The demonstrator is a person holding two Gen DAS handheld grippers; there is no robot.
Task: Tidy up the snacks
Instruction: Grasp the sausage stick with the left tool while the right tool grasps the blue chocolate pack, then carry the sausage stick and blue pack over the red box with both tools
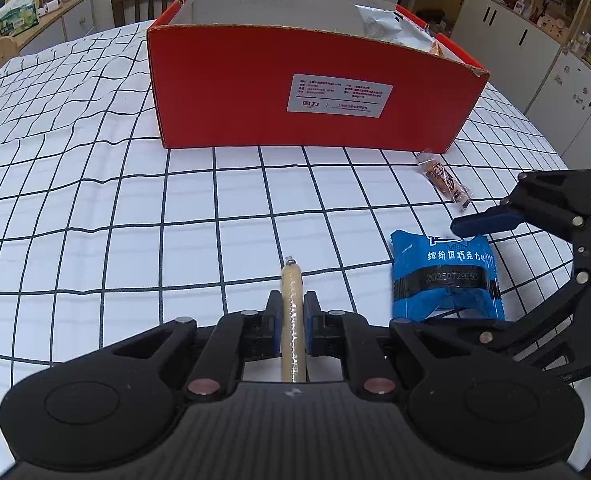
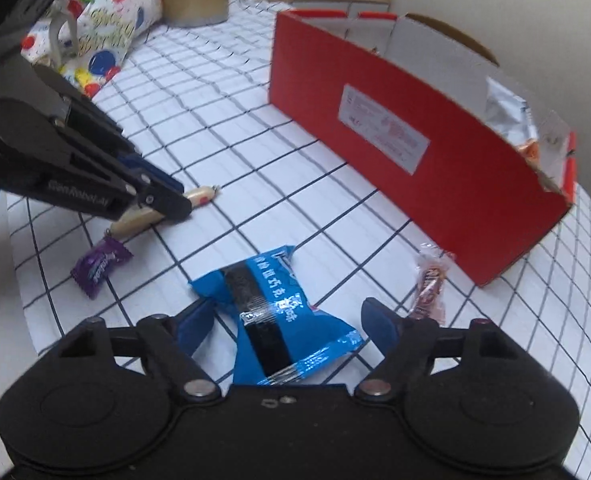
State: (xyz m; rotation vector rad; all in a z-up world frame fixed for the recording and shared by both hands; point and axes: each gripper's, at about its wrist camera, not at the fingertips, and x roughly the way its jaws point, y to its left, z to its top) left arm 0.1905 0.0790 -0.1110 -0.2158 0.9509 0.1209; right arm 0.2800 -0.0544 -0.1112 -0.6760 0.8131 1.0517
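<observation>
Purple candy (image 2: 100,270): lying flat on the gridded cloth (image 1: 95,200) at far left of the right wrist view, apart from both grippers, untouched; judged left for a later pass.

Sausage (image 1: 293,312): pale stick, clamped along its length, tip with metal clip pointing toward the box; gripped mid-body, likely to keep it level in transit. Whether lifted clear of the cloth or resting on it: cannot tell.

Left gripper (image 1: 293,314): jaws clenched on the sausage, 1 pad against each side; aimed straight at the box front, which suits a carry forward and over the wall.

Blue packet (image 2: 279,320): crumpled wrapper flat on the cloth, right of the sausage, lying between the 2 spread fingers of the other tool; placed so that a closing pinch would take it across its width.

Right gripper (image 2: 291,320): jaws released and wide, straddling the blue packet, nothing held; contact between pads and wrapper not clear.

Brown candy (image 1: 445,180): small wrapped piece on the cloth near the box's right front corner, beyond the blue packet, not handled.

Box (image 1: 307,84): red, open-topped, standing at the far side of the cloth; silver bag (image 1: 383,24) and other wrappers already inside at the right end, so judged the collecting place. Left end appears free for more.

Progress: part done; 4 snacks outside the box, 1 in grasp.

Risk: wall is tall; low carry could strike the front.
</observation>
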